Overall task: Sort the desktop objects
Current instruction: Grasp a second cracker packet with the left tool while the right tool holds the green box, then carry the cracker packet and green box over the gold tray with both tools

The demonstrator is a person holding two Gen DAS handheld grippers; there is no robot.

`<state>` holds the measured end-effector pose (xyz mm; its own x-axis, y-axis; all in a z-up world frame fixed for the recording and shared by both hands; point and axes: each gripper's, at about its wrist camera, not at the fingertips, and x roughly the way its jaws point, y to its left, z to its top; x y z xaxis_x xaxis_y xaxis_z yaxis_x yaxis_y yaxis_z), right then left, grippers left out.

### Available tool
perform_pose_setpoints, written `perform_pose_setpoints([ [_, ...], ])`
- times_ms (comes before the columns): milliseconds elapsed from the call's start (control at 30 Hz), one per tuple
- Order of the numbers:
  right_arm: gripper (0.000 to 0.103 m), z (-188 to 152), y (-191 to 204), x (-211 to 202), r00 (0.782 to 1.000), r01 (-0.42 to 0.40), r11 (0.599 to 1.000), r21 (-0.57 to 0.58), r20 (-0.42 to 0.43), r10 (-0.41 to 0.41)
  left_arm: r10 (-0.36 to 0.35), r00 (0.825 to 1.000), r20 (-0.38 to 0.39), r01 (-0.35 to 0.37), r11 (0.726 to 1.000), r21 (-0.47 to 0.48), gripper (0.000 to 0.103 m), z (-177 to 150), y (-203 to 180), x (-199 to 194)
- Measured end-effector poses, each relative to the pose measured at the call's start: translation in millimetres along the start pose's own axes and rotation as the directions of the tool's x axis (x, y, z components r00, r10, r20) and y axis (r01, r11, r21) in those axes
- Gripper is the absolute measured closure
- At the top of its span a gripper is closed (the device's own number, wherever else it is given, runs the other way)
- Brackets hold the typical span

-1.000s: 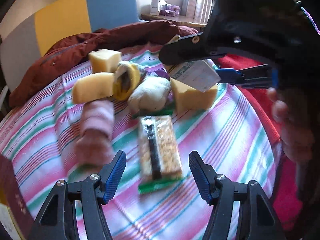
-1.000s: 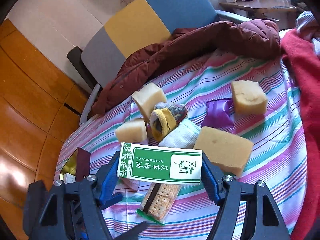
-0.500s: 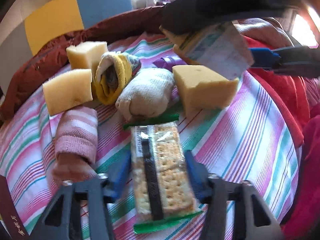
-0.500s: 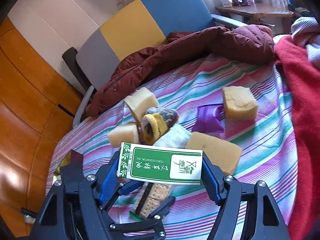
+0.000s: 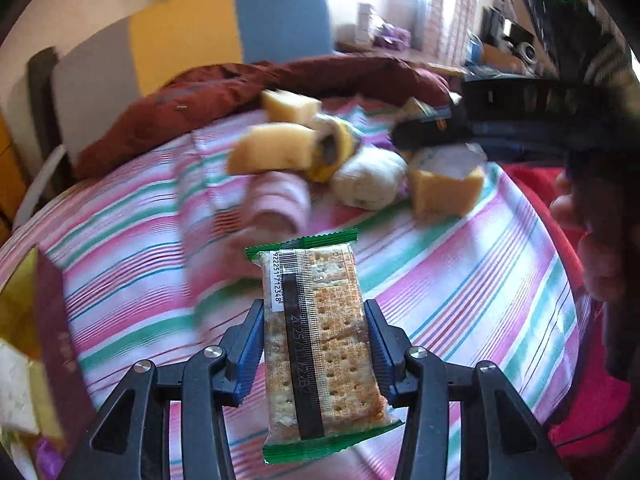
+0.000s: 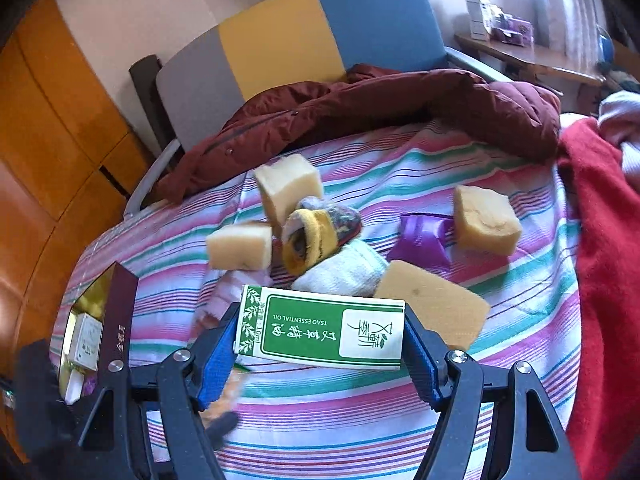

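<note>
Now left gripper point(image 5: 316, 344) has just closed, clamped on the cracker pack point(image 5: 320, 344), lifted off the striped cloth point(image 5: 460, 280) near its front edge; right gripper point(image 6: 320, 340) clamped on the green-white oil box point(image 6: 320, 330), above the cloth's middle.

Things lying grouped on a cloth-covered table

A cracker packet point(image 5: 320, 344) is sitting between the left gripper's point(image 5: 316, 344) fingers, before a heap of sponges point(image 6: 288, 192) and socks point(image 6: 316, 232); a carton point(image 6: 320, 330) is sitting crosswise in the right gripper point(image 6: 320, 344); a jacket point(image 6: 360, 108) is lying behind the heap, on the tablecloth point(image 6: 520, 300).
</note>
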<state>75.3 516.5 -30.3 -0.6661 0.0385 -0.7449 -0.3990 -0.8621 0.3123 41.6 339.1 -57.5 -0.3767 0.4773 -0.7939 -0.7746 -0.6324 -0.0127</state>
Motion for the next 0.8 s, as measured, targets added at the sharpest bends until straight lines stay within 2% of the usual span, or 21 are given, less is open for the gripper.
perform_pose_setpoints([
  [200,0.029,-7.4,20.2,2.6,1.0,-0.025,0.998,-0.055,-0.004,0.024,0.064,0.997,0.039,-0.06,0.995,-0.079,0.055,-15.1,32.3,-36.0],
  [400,0.029,-17.8,48.8,6.5,0.997,-0.081,0.988,-0.135,-0.017,0.079,0.137,0.989,0.055,-0.126,0.978,-0.168,0.055,-35.7,72.7,-65.0],
  [667,0.029,-35.3,90.5,9.7,0.993,-0.114,0.965,-0.235,-0.066,0.101,0.214,0.975,0.067,-0.188,0.942,-0.28,0.055,-64.8,122.4,-104.3],
  [800,0.029,-40.4,112.6,7.2,0.989,-0.142,0.957,-0.254,-0.086,0.125,0.242,0.968,0.067,-0.205,0.915,-0.349,0.055,-81.7,149.0,-118.8],
])
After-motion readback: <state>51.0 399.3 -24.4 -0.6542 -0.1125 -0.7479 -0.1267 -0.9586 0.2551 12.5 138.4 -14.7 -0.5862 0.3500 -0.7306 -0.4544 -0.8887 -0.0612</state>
